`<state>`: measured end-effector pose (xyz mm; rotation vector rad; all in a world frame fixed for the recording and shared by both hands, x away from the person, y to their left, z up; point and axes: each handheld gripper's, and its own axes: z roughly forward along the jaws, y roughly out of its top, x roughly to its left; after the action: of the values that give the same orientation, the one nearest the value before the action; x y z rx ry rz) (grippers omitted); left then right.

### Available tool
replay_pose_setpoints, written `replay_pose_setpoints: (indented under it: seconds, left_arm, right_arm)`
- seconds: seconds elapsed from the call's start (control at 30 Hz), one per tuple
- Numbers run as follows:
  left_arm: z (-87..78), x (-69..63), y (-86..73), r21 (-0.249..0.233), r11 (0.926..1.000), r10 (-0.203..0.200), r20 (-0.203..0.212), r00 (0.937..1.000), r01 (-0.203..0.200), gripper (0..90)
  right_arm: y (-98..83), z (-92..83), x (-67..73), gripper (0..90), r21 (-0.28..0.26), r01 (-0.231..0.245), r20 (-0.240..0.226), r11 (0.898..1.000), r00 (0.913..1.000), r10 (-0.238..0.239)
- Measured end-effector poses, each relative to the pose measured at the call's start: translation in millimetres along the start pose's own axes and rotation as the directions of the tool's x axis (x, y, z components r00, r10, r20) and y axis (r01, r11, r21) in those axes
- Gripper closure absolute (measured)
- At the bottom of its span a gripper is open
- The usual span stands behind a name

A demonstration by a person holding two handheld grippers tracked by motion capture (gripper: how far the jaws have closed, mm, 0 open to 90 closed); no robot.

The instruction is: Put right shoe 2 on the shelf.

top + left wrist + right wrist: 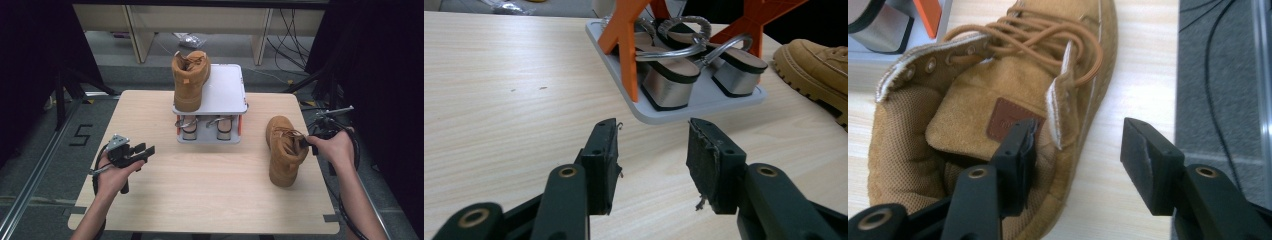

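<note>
The tan suede lace-up boot (pixel 285 150) lies at the right of the high view on the light wooden table (pixel 200 200), toe towards the bottom of the frame, ankle opening towards the two-tier shoe rack (pixel 225 92) at centre top; its mate, a second tan boot (pixel 190 80), already stands on the left half of the rack's white upper shelf, and a pair of silver block-heel sandals (pixel 684 75) sits on the lower shelf between the orange legs. The right gripper (pixel 1075 150) is at the boot's collar: in the right gripper view its jaws stand spread, one black jaw down inside the opening just beside the tongue with its brown leather patch (pixel 1010 119), the other outside over bare table, so the collar's side wall runs between them but the pads do not press on it. The left gripper (pixel 651 155), at lower left of the high view, has its jaws spread on nothing and points at the rack. By its thick lugged sole, the boot is likely fairly heavy for its size and weighted low. The suede upper looks soft and will fold under a pinch, yet its nap should give the pads good friction. The collar wall near the eyelets, stiffened by stitching and padding, seems the soundest hold; the loose laces (pixel 1048 40) and floppy tongue would slip or stretch. Gripped by one side, the boot will probably hang tilted, toe down, so a deep bite matters.
</note>
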<state>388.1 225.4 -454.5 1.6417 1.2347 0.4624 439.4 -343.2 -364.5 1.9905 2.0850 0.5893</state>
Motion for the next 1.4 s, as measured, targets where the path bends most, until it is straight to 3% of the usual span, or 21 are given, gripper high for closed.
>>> replay_pose_setpoints:
  seconds: [0.17, 0.2, 0.27, 0.37, 0.4, 0.43, 0.5, 0.57, 0.6, 0.8, 0.83, 0.93, 1.0, 1.07, 1.1, 1.13, 1.17, 1.23, 1.27, 1.3, 1.4]
  left_arm:
    - [-1.1, 4.1, -2.0, 0.001, 1.0000, -0.004, -0.011, 0.9999, 0.004, 54.9]
    - [-0.8, 4.9, -2.2, -0.001, 1.0000, -0.007, -0.012, 0.9999, 0.007, 54.8]
    - [-1.0, 6.8, -1.9, 0.002, 1.0000, -0.006, -0.014, 0.9999, 0.006, 54.8]
    - [-1.1, 7.8, -2.1, -0.001, 0.9999, -0.014, -0.019, 0.9997, 0.014, 54.8]
    - [-1.3, 7.8, -2.4, 0.000, 0.9999, -0.012, -0.019, 0.9997, 0.012, 54.8]
    - [-1.5, 7.8, -2.9, 0.000, 0.9999, -0.013, -0.018, 0.9998, 0.013, 54.7]
    - [-1.9, 8.1, -4.5, 0.000, 0.9999, -0.014, -0.019, 0.9997, 0.014, 54.8]
    - [-2.0, 8.9, -6.0, 0.003, 0.9999, -0.015, -0.018, 0.9997, 0.015, 54.8]
    - [-1.8, 9.3, -7.1, 0.004, 0.9999, -0.017, -0.019, 0.9997, 0.017, 54.8]
    - [-2.1, 11.3, -10.3, 0.006, 0.9996, -0.026, -0.024, 0.9994, 0.026, 54.8]
    - [-2.0, 11.5, -10.9, 0.010, 0.9996, -0.025, -0.025, 0.9994, 0.025, 54.8]
    - [-1.5, 12.2, -12.6, 0.011, 0.9995, -0.028, -0.024, 0.9993, 0.028, 54.9]
    - [-1.7, 12.9, -13.1, 0.015, 0.9995, -0.027, -0.025, 0.9993, 0.028, 54.9]
    - [-1.8, 13.7, -13.5, 0.011, 0.9993, -0.034, -0.029, 0.9990, 0.035, 54.9]
    - [-1.4, 14.7, -13.7, 0.008, 0.9994, -0.033, -0.025, 0.9991, 0.034, 54.9]
    - [-1.6, 15.1, -13.5, 0.011, 0.9994, -0.034, -0.027, 0.9991, 0.034, 55.0]
    - [-1.7, 15.6, -13.6, 0.010, 0.9993, -0.036, -0.029, 0.9989, 0.036, 55.0]
    - [-1.7, 16.2, -13.8, 0.010, 0.9991, -0.040, -0.032, 0.9987, 0.040, 55.0]
    - [-1.5, 16.3, -14.2, 0.006, 0.9991, -0.042, -0.032, 0.9986, 0.043, 55.0]
    - [-1.6, 16.3, -14.4, 0.010, 0.9990, -0.043, -0.033, 0.9985, 0.043, 55.0]
    - [-1.8, 16.6, -14.9, 0.012, 0.9991, -0.041, -0.034, 0.9986, 0.041, 55.0]
  right_arm:
    - [1.1, 11.3, 5.9, 54.3, 0.082, -0.060, -0.012, 0.995, 0.9981, 0.061]
    - [1.5, 14.2, 5.1, 55.3, 0.089, -0.034, -0.008, 0.995, 0.9994, 0.035]
    - [2.6, 19.2, 9.9, 58.9, 0.109, -0.085, -0.018, 0.990, 0.9960, 0.088]
    - [3.9, 28.3, 8.2, 62.0, 0.129, -0.033, -0.002, 0.991, 0.9994, 0.034]
    - [3.7, 31.8, 13.0, 63.5, 0.137, -0.094, 0.001, 0.986, 0.9955, 0.095]
    - [5.5, 33.9, 9.3, 64.4, 0.154, -0.044, 0.002, 0.987, 0.9990, 0.045]
    - [8.0, 35.9, 13.9, 67.8, 0.182, -0.095, 0.022, 0.979, 0.9955, 0.093]
    - [9.8, 37.3, 11.5, 70.7, 0.185, -0.041, 0.017, 0.982, 0.9991, 0.038]
    - [10.5, 37.5, 16.3, 71.5, 0.203, -0.082, 0.022, 0.976, 0.9966, 0.080]
    - [13.2, 40.5, 8.9, 76.8, 0.223, -0.008, 0.010, 0.975, 0.9999, 0.006]
    - [13.5, 39.8, 13.7, 78.2, 0.236, -0.072, 0.016, 0.969, 0.9974, 0.070]
    - [13.0, 38.8, 3.9, 81.7, 0.233, -0.010, -0.005, 0.972, 0.9999, 0.011]
    - [12.0, 37.1, 7.2, 83.0, 0.241, -0.110, -0.009, 0.964, 0.9933, 0.115]
    - [10.1, 36.5, 0.2, 83.6, 0.215, -0.072, -0.040, 0.974, 0.9958, 0.082]
    - [10.6, 36.1, 1.0, 83.8, 0.212, -0.120, -0.041, 0.970, 0.9905, 0.131]
    - [10.1, 36.1, -7.5, 83.9, 0.210, -0.064, -0.062, 0.976, 0.9949, 0.079]
    - [8.9, 35.2, -4.3, 83.9, 0.205, -0.121, -0.066, 0.971, 0.9884, 0.137]
    - [9.4, 35.7, -10.1, 83.9, 0.179, -0.108, -0.085, 0.978, 0.9885, 0.125]
    - [8.8, 34.7, -8.3, 84.0, 0.190, -0.162, -0.099, 0.968, 0.9782, 0.183]
    - [8.6, 34.6, -11.1, 84.0, 0.172, -0.146, -0.112, 0.974, 0.9795, 0.167]
    - [8.3, 34.5, -10.3, 84.3, 0.160, -0.207, -0.120, 0.965, 0.9663, 0.227]
